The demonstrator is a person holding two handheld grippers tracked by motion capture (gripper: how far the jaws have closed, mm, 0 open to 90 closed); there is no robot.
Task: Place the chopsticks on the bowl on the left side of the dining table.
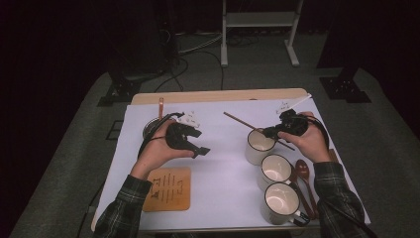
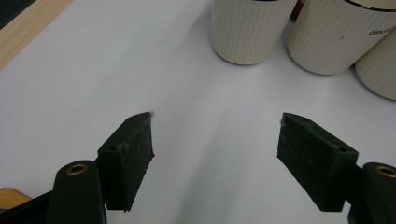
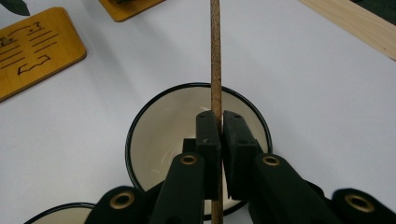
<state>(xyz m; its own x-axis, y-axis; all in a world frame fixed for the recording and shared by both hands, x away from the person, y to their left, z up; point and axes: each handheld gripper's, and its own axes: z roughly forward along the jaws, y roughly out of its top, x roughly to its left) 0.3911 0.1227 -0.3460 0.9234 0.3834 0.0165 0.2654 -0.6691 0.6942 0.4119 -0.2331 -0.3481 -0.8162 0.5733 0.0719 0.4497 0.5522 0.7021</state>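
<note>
While stick (image 3: 215,56) is pinched by right tongs (image 3: 220,126) above cup (image 3: 154,116), slip risked; left tongs (image 2: 215,140) held wide, empty.

The right tongs (image 3: 219,135) are matt black plastic with brass-coloured rivets, and pinch a rough brown wooden stick (image 3: 215,56). Under them a mug (image 3: 159,121) shows glossy cream enamel with a dark rim. Beyond it lies matt white paper (image 3: 303,93) and a smooth, engraved wooden coaster (image 3: 32,46).
</note>
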